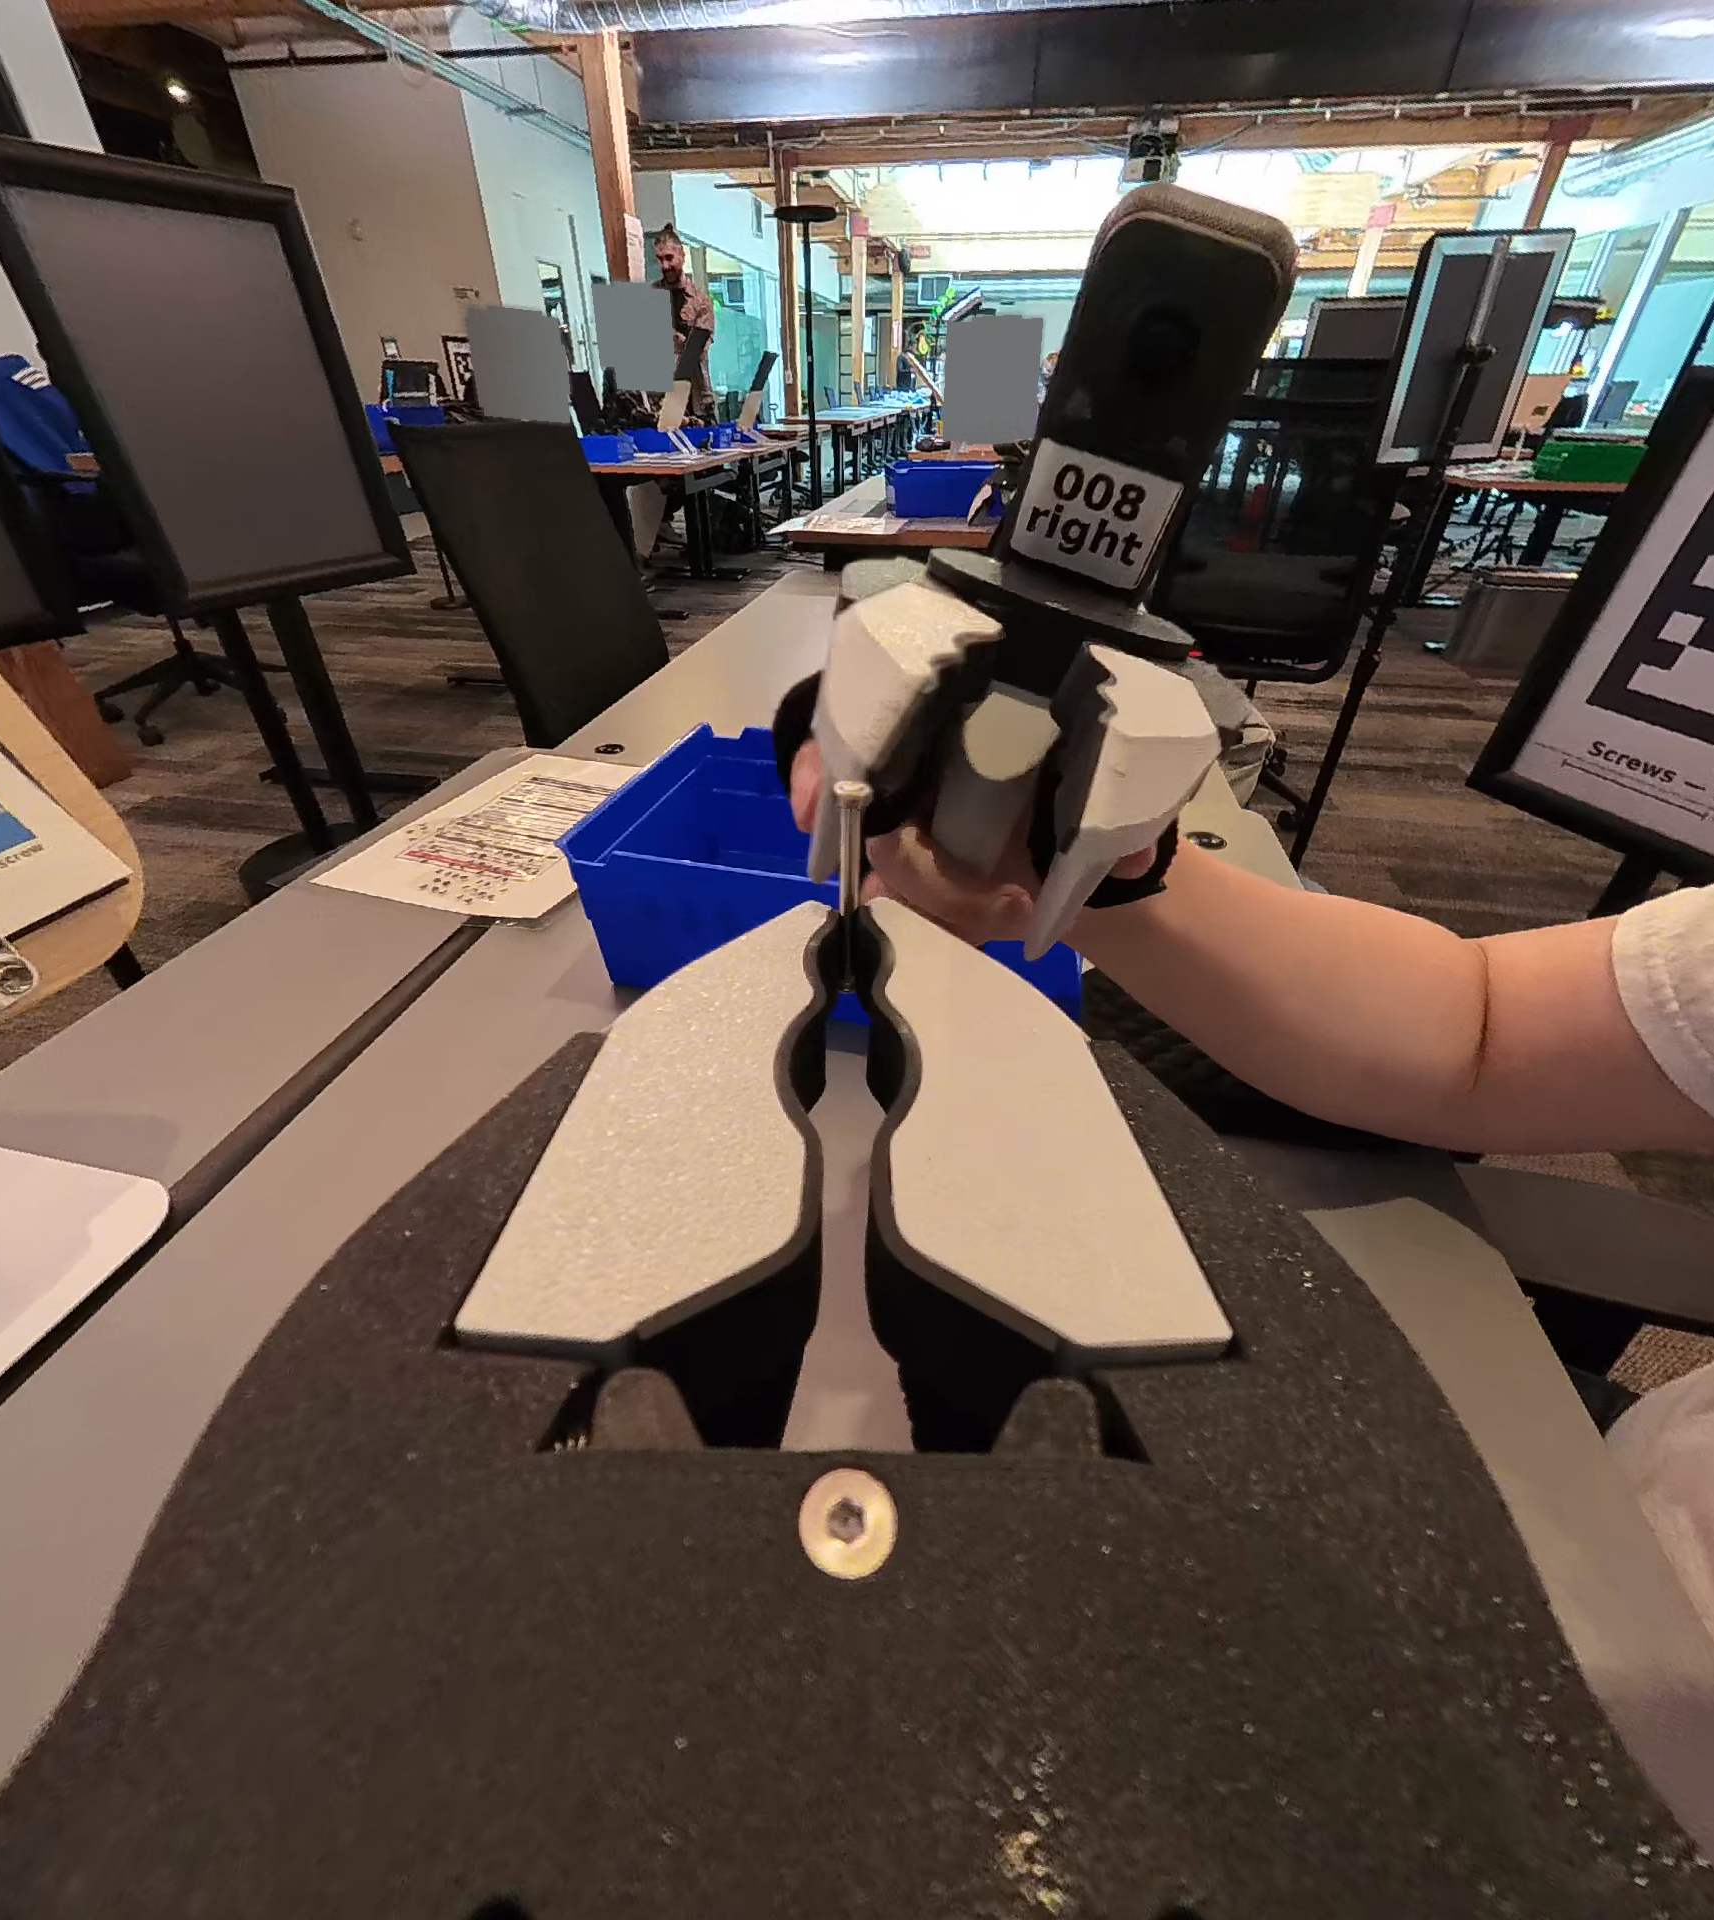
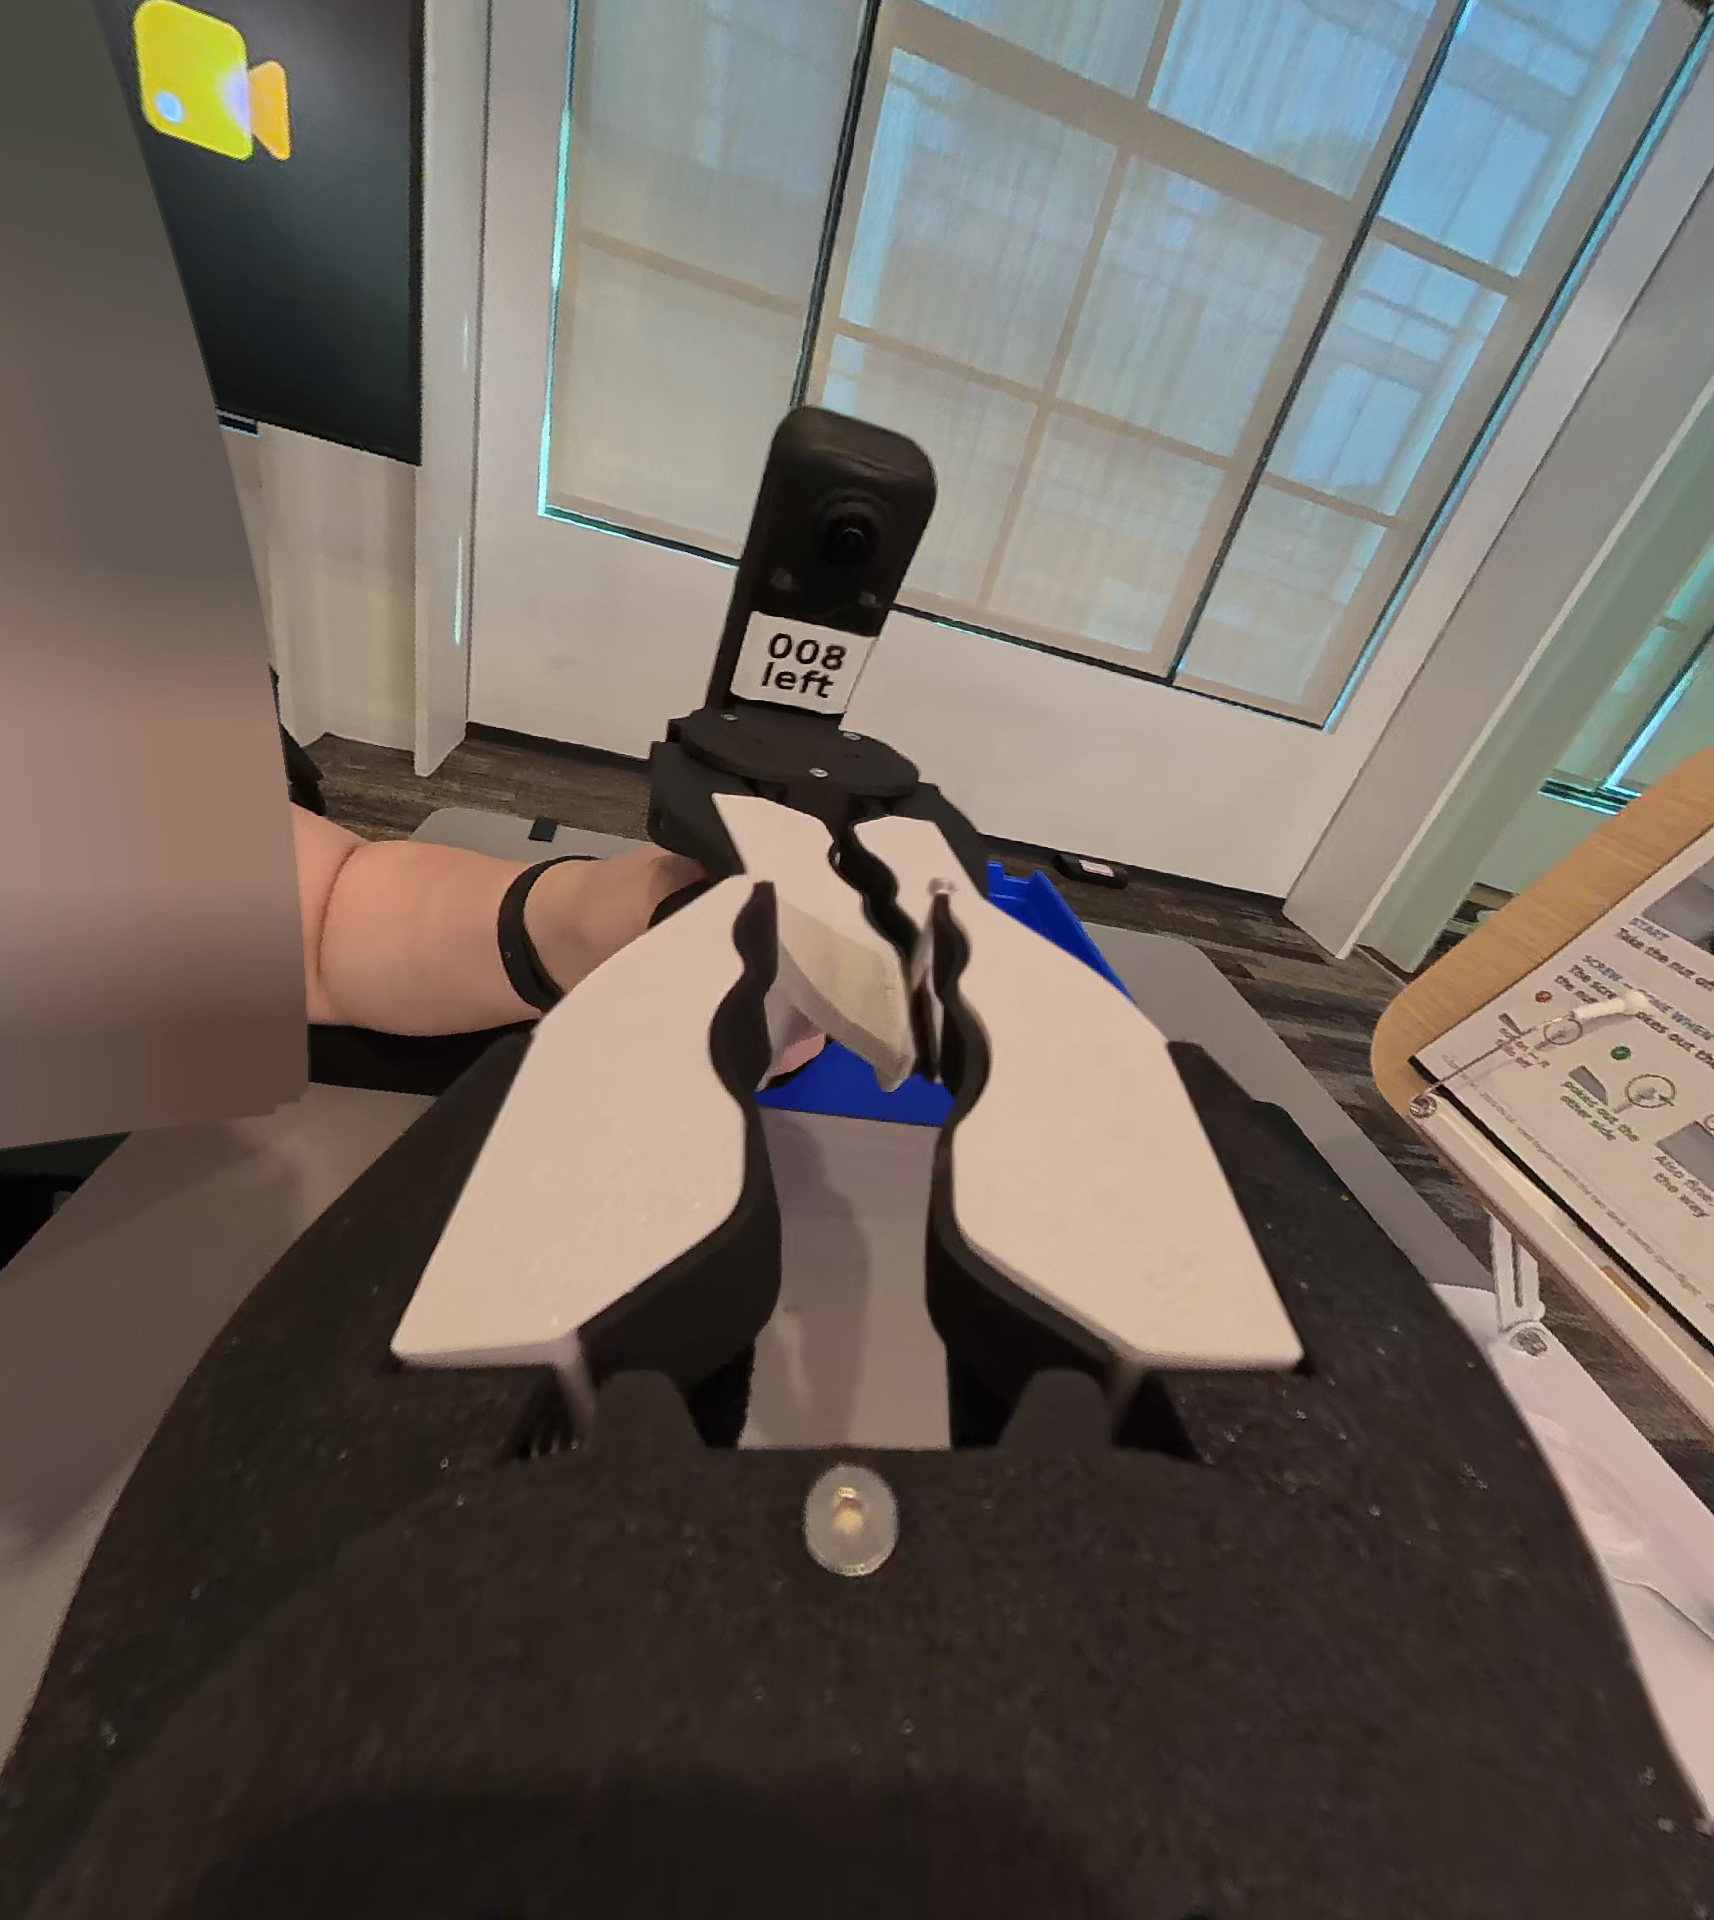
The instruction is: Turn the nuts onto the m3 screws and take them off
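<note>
My left gripper (image 1: pixel 848 920) is shut on a long thin m3 screw (image 1: pixel 849 852) and holds it upright by its lower end, head up, above a blue bin (image 1: pixel 687 831). My right gripper (image 1: pixel 936 904) faces it, tilted down and open; one of its fingertips (image 1: pixel 829 862) is right beside the screw's shaft. In the right wrist view my right gripper (image 2: pixel 853 904) is wide open around the left gripper (image 2: pixel 910 1049), and the screw (image 2: pixel 936 956) lies close along my right finger. I cannot make out a nut on the screw.
The grey table (image 1: pixel 313 1039) carries the bin and a printed sheet (image 1: pixel 489 831). An instruction board on a stand (image 2: pixel 1611 1091) is close by. A framed sign with a black-and-white marker (image 1: pixel 1684 644) stands at the right. A person's forearm (image 1: pixel 1352 1018) reaches in from the right. The tips of both grippers are at nearly the same place.
</note>
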Action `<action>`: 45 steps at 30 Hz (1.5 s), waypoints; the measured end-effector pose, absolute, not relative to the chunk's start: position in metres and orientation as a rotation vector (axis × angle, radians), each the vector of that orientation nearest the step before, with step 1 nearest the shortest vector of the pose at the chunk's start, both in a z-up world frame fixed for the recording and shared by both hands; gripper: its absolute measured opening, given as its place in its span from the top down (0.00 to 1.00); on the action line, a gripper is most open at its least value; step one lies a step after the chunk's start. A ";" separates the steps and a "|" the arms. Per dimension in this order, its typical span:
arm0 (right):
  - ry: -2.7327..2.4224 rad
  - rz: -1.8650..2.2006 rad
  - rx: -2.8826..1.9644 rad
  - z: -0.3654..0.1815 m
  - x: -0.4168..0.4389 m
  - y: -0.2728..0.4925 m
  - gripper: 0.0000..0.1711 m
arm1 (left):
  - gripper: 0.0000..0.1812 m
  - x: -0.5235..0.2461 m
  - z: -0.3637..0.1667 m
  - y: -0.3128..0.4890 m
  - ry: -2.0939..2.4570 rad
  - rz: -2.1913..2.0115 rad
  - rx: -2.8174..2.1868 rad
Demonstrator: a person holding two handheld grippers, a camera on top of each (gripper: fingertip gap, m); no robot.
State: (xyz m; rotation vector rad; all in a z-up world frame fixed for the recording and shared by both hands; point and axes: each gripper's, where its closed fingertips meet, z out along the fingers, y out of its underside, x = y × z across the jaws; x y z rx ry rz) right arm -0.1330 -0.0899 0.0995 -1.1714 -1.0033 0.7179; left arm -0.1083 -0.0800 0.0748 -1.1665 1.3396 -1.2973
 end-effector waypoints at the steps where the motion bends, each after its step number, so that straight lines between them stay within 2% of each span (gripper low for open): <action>1: -0.988 0.707 -1.173 0.100 -0.133 -0.088 0.81 | 0.99 -0.108 0.074 -0.081 1.344 -1.301 -1.164; 4: -0.988 0.668 -1.190 0.097 -0.137 -0.084 0.75 | 0.99 -0.105 0.072 -0.086 1.371 -1.288 -1.157; 8: -1.031 0.646 -1.197 0.094 -0.139 -0.088 0.76 | 0.99 -0.108 0.074 -0.079 1.340 -1.282 -1.174; 10: -1.048 0.666 -1.187 0.096 -0.138 -0.092 0.81 | 0.99 -0.110 0.076 -0.074 1.318 -1.285 -1.186; 15: -1.004 0.635 -1.206 0.097 -0.140 -0.085 0.74 | 0.99 -0.106 0.071 -0.083 1.359 -1.293 -1.174; 20: -1.035 0.587 -1.214 0.094 -0.141 -0.086 0.73 | 0.99 -0.108 0.073 -0.076 1.331 -1.281 -1.193; 22: -1.051 0.623 -1.218 0.094 -0.139 -0.090 0.79 | 0.99 -0.110 0.074 -0.073 1.314 -1.286 -1.200; 26: -0.983 0.616 -1.216 0.099 -0.137 -0.083 0.74 | 0.99 -0.107 0.073 -0.080 1.339 -1.307 -1.184; 30: -1.023 0.615 -1.227 0.095 -0.141 -0.086 0.73 | 0.99 -0.108 0.072 -0.075 1.326 -1.283 -1.202; 31: -1.032 0.618 -1.230 0.095 -0.140 -0.087 0.75 | 0.99 -0.109 0.073 -0.071 1.309 -1.281 -1.215; 32: -1.059 0.646 -1.224 0.094 -0.140 -0.092 0.81 | 0.99 -0.111 0.074 -0.068 1.292 -1.291 -1.222; 33: -1.054 0.666 -1.220 0.096 -0.140 -0.094 0.82 | 0.99 -0.112 0.076 -0.067 1.282 -1.315 -1.220; 38: -0.969 0.648 -1.265 0.096 -0.139 -0.079 0.70 | 0.99 -0.108 0.075 -0.078 1.307 -1.386 -1.214; 42: -1.004 0.654 -1.274 0.091 -0.143 -0.082 0.69 | 0.99 -0.108 0.072 -0.072 1.292 -1.364 -1.241; 44: -1.033 0.688 -1.256 0.093 -0.141 -0.089 0.78 | 0.99 -0.111 0.075 -0.066 1.256 -1.372 -1.257; 45: -1.011 0.697 -1.247 0.097 -0.139 -0.088 0.78 | 0.99 -0.112 0.076 -0.065 1.244 -1.394 -1.261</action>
